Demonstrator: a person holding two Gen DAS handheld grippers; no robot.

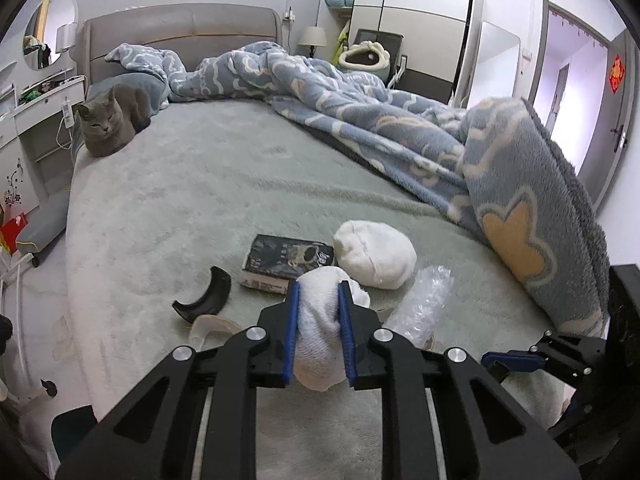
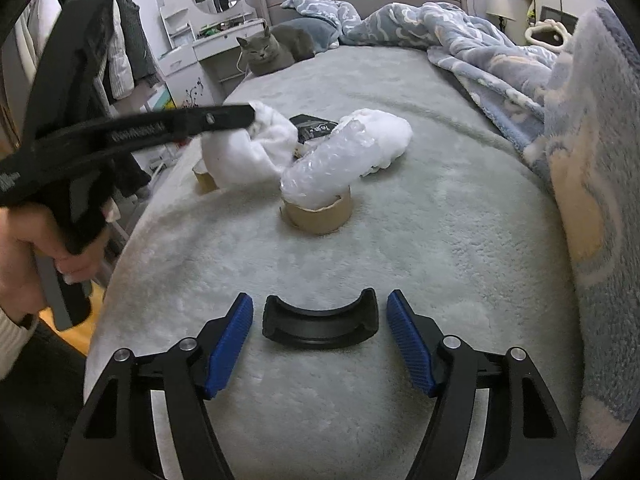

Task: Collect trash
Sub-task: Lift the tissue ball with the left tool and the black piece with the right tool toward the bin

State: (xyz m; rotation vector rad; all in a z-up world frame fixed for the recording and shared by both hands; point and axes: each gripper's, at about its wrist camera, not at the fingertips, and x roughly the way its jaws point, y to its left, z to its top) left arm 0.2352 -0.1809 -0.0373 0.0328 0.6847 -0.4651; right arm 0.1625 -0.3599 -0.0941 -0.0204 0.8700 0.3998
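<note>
My left gripper (image 1: 320,286) is shut on a white crumpled cloth (image 1: 320,332) and holds it just above the bed; the right wrist view shows that cloth (image 2: 256,144) hanging from its black finger. My right gripper (image 2: 320,299) stands open low over the bed, with a black curved plastic piece (image 2: 320,324) lying between its blue pads (image 2: 230,340), untouched by either. Another black curved piece (image 1: 206,294) lies left of the left gripper. A wad of bubble wrap (image 2: 332,160) sits in a brown tape roll (image 2: 320,214). A white bundle (image 1: 374,254) lies beyond.
A dark book (image 1: 288,260) lies by the white bundle. A grey cat (image 1: 108,124) rests at the head of the bed (image 1: 200,184). A blue patterned blanket (image 1: 400,120) is heaped along the right side. A second roll (image 2: 204,178) lies near the left edge. A person's hand (image 2: 40,248) grips the left handle.
</note>
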